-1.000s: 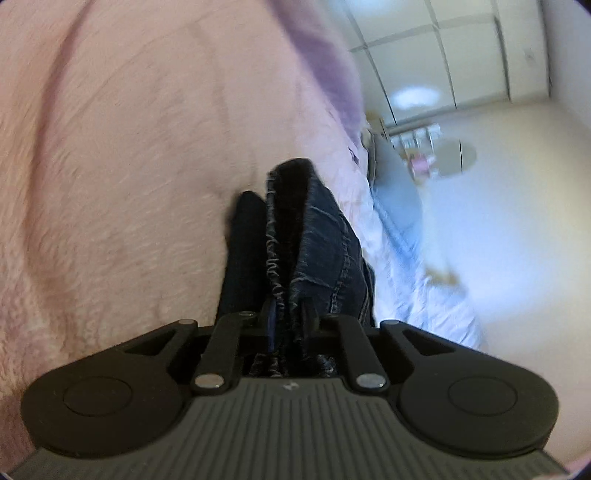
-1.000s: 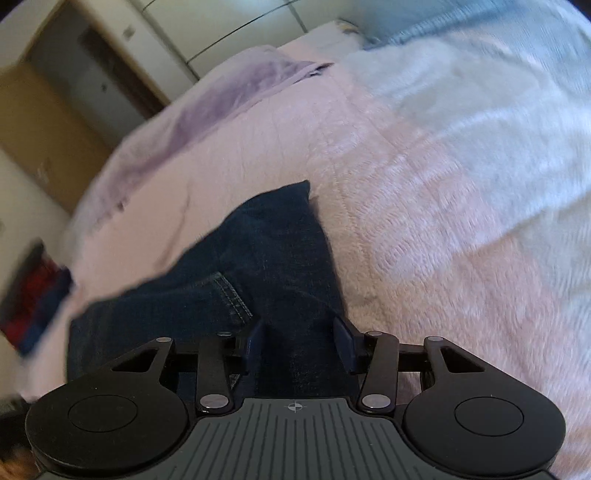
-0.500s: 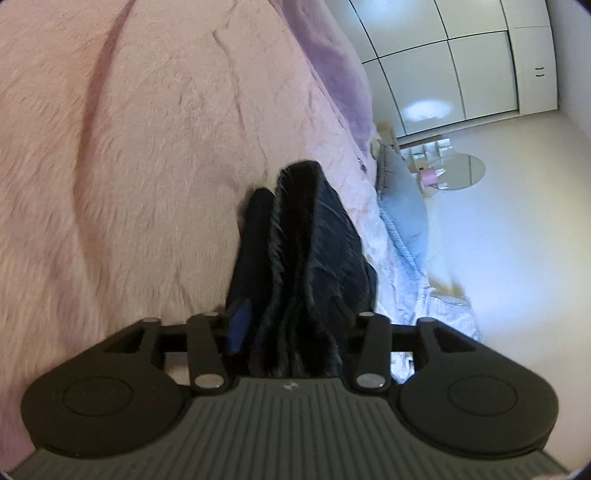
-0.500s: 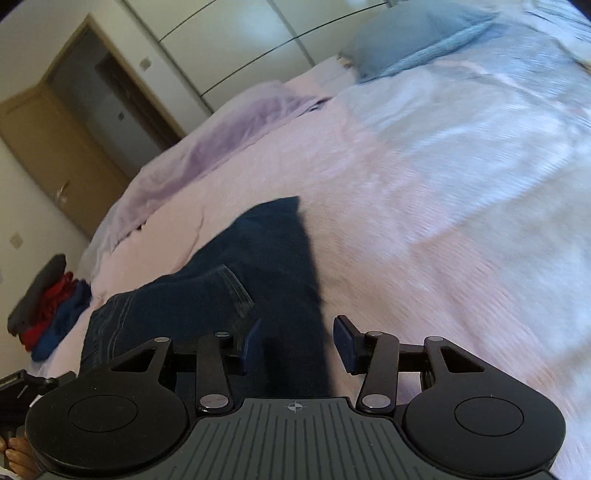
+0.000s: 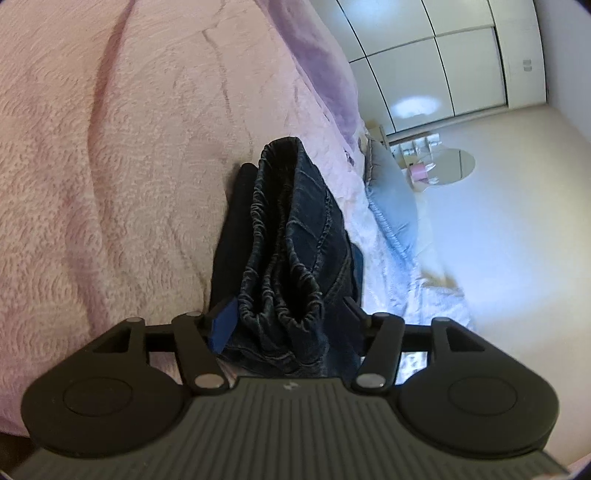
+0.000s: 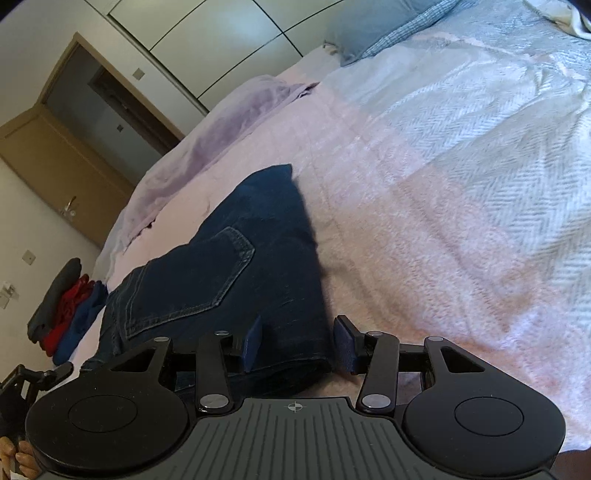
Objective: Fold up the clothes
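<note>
Folded dark blue jeans point(image 6: 236, 266) lie on the pink bedspread point(image 6: 424, 229), back pocket up. My right gripper point(image 6: 297, 343) is open, its jaws on either side of the near folded edge. In the left wrist view the jeans' gathered waistband end point(image 5: 284, 251) sits between the open jaws of my left gripper point(image 5: 284, 317); the blue pads are apart and not pressing on the cloth.
A lilac blanket point(image 6: 236, 114) lies bunched at the far side of the bed. A blue pillow point(image 6: 369, 26) rests at the head. A pile of red, blue and grey clothes point(image 6: 66, 310) sits at the left. Wardrobe doors point(image 5: 443, 62) and a brown door point(image 6: 55, 162) stand behind.
My left gripper has opened and let go of the jeans' waistband end. My right gripper has stayed open and drawn back a little along the jeans.
</note>
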The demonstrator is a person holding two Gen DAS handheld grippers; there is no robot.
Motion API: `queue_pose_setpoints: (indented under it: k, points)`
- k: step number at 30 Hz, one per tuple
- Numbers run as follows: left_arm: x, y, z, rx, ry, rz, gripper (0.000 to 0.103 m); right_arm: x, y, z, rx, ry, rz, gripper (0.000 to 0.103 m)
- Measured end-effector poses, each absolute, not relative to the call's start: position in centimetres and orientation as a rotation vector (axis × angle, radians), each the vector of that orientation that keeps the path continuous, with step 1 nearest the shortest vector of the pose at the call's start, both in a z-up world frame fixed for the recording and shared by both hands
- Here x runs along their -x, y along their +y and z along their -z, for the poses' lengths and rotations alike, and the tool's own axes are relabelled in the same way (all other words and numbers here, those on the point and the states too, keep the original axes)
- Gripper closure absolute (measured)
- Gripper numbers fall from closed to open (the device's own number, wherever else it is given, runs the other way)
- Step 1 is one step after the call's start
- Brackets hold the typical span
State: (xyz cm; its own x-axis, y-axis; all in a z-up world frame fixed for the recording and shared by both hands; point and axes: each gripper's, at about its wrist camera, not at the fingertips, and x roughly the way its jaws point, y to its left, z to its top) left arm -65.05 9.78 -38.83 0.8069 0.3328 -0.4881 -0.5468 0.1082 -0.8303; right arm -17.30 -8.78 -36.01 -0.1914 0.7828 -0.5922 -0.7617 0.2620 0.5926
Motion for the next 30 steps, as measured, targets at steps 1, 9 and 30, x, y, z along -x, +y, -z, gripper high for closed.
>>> queue_pose_setpoints:
  k: [1, 9, 30]
  points:
    - [65.0, 9.7, 38.9, 1.289, 0.212, -0.666, 0.082, 17.5, -8.7, 36.1, -0.019, 1.083, -1.388, 0.056]
    - [64.7, 8.9, 39.7, 1.175, 0.275, -0.738, 0.084, 18.6, -8.2, 36.8, 0.112, 0.988, -1.385, 0.056]
    - [65.9, 6.7, 35.8, 1.072, 0.313, -0.903, 0.091, 21.4, -7.6, 35.0, 0.296, 0.820, -1.374, 0.056]
